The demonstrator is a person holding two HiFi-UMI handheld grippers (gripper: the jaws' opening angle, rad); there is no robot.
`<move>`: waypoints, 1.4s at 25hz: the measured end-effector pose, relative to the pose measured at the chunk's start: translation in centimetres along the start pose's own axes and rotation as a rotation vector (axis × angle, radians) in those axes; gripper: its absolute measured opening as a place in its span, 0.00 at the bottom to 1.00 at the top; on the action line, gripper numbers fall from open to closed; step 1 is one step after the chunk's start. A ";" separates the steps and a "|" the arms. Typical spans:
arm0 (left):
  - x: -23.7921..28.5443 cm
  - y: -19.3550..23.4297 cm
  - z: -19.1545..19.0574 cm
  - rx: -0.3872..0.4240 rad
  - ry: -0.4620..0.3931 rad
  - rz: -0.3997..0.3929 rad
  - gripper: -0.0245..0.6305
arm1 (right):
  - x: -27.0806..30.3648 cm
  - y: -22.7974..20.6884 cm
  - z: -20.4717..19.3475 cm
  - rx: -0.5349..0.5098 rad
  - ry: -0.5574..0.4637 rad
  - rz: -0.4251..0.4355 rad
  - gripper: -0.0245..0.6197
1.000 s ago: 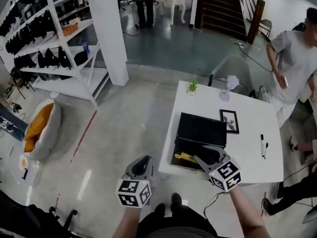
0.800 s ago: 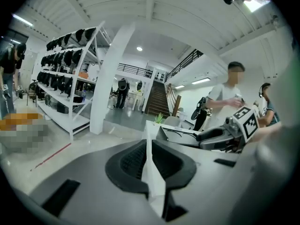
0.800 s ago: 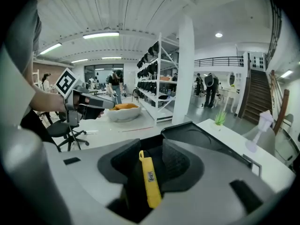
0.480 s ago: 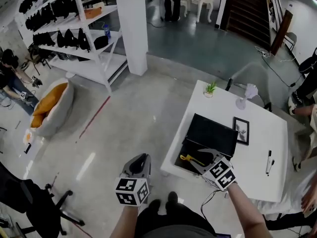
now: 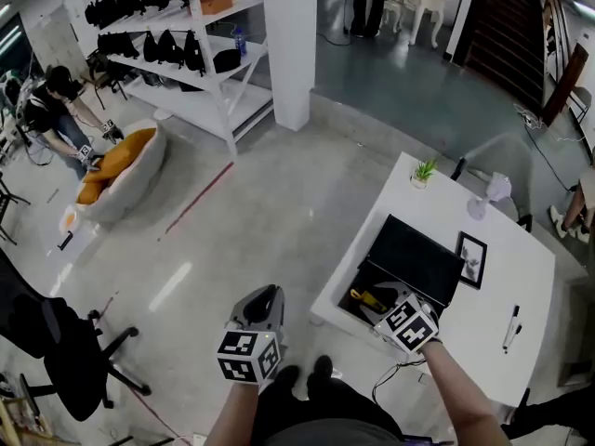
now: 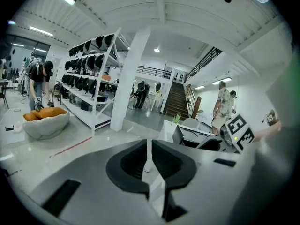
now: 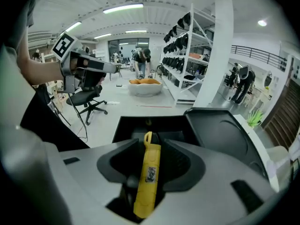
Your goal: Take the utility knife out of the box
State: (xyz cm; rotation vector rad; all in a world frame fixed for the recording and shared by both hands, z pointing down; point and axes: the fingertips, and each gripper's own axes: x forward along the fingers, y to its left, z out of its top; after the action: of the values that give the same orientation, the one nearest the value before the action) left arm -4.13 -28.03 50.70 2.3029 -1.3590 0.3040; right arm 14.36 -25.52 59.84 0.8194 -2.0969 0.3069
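A black box (image 5: 349,303) stands open near the front edge of the white table (image 5: 525,277), its lid (image 5: 418,256) tipped back. Inside lies the yellow utility knife (image 5: 368,298). My right gripper (image 5: 379,305) points steeply down into the box. In the right gripper view the knife (image 7: 149,170) lies lengthwise between the jaws of that gripper (image 7: 151,149); they are opening and do not press on it. My left gripper (image 5: 264,299) hangs over the floor to the left of the table, jaws together with nothing in them (image 6: 149,156).
On the table beyond the box are a framed picture (image 5: 471,259), two pens (image 5: 513,325), a small plant (image 5: 423,170) and a desk fan (image 5: 493,190). An office chair (image 5: 65,351) stands on the floor at left. Shelving (image 5: 177,35) and a pillar (image 5: 290,35) stand farther off.
My right gripper has sunk into the open box, down over the yellow knife. The left gripper has shifted a little. The head view has swung left, away from the person beside the table.
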 end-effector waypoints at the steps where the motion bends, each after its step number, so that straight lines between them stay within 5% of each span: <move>1: -0.2 0.1 -0.1 -0.004 -0.001 0.009 0.07 | 0.3 0.0 -0.3 -0.010 0.014 0.003 0.30; 23: -2.2 1.9 -1.9 -0.067 -0.005 0.113 0.07 | 3.1 0.4 -1.9 -0.050 0.151 0.061 0.24; 35: -1.6 0.8 -1.5 -0.044 0.002 0.043 0.07 | 1.6 0.5 -1.0 -0.018 0.043 0.024 0.23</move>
State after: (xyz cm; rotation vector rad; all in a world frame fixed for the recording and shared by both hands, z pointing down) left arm -5.56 -26.43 51.58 2.2393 -1.4019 0.2870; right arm 13.94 -25.40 61.73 0.7715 -2.0680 0.3152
